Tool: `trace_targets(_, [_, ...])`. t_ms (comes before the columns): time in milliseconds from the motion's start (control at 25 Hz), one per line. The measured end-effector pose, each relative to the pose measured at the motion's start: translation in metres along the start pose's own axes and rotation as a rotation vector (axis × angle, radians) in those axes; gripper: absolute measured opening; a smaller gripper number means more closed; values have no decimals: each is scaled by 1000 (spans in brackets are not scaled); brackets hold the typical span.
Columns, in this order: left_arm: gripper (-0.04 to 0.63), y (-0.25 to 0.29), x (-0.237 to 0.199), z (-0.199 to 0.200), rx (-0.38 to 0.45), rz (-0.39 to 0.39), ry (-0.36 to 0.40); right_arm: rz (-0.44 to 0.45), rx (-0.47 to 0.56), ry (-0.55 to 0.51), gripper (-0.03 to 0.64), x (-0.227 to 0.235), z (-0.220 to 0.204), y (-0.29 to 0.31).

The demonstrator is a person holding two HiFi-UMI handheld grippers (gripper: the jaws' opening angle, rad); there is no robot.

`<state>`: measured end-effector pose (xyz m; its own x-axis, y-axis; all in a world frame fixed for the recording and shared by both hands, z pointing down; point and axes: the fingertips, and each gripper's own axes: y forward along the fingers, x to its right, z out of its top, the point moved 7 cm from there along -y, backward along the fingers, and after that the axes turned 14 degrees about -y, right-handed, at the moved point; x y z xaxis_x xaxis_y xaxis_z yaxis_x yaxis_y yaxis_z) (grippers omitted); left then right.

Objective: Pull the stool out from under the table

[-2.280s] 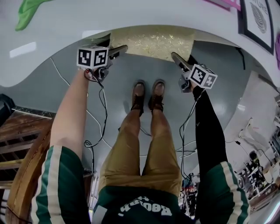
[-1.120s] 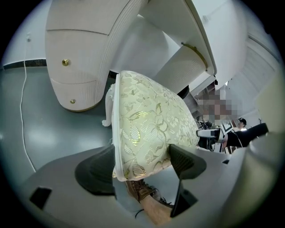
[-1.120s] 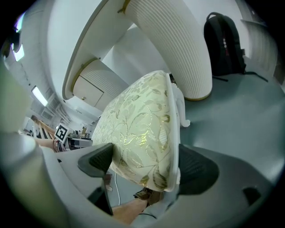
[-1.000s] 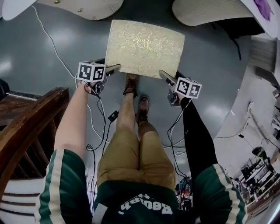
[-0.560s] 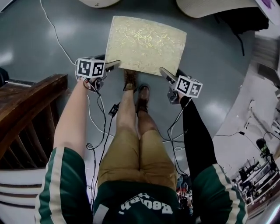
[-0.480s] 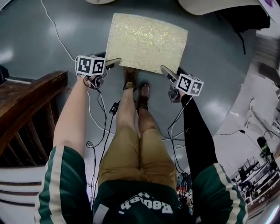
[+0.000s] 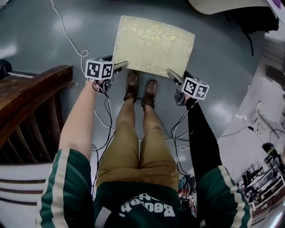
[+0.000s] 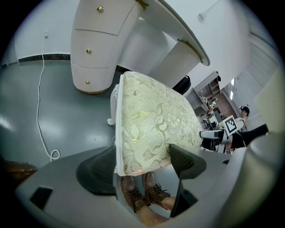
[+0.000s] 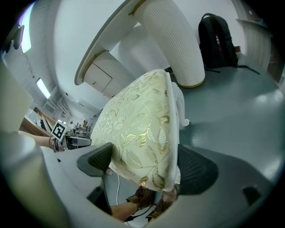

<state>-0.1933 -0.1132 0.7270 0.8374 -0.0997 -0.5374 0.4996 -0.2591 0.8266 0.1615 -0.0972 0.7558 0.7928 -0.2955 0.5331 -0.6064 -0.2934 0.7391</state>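
Observation:
The stool (image 7: 153,44) has a cream and gold brocade cushion and stands on the grey floor, out from beneath the white table (image 7: 222,4). My left gripper (image 7: 120,67) is clamped on the cushion's near left corner. My right gripper (image 7: 173,75) is clamped on the near right corner. In the left gripper view the stool (image 8: 151,120) fills the gap of the left gripper (image 8: 142,164), with a pad on each side. The right gripper view shows the stool (image 9: 138,129) likewise pinched in the right gripper (image 9: 147,164). The stool's legs are mostly hidden.
The person's brown boots (image 7: 140,89) stand just behind the stool. A dark wooden chair back (image 7: 31,102) is at the left. Cables (image 7: 67,31) trail over the floor. A white drawer pedestal (image 8: 102,44), a fluted table leg (image 9: 173,40) and a black backpack (image 9: 218,40) lie beyond.
The stool has come out from under the table toward the person, who stepped backward. Both grippers kept their hold on its near corners. The table has slid out of the head view's top.

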Motion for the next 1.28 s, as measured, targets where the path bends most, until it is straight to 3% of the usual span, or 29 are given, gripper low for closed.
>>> trace_targets(120, [411,-10,6,-2,41,41,62,-68,-20,-82,472,-8,6,-9])
trace_targets(200, [411,-20,14,0,69,75,121,-109,-15,-151,434,-16,13,-17])
trace_targets(280, [411,-33,27,6,110,86,162,-136,17,-236,407,-25,29,-27])
trace_targets(440, [411,-71,61,30,225,74,210,-150,110,-333,420,-54,77,-52])
trace_targets(840, [411,-186,188,101,510,-12,372,-193,393,-560,419,-144,201,-173])
trace_targets(1120, [411,-294,271,109,713,-82,440,-224,549,-682,417,-223,234,-261])
trace_targets(1280, [411,-350,305,103,827,-110,475,-193,628,-707,417,-270,248,-291])
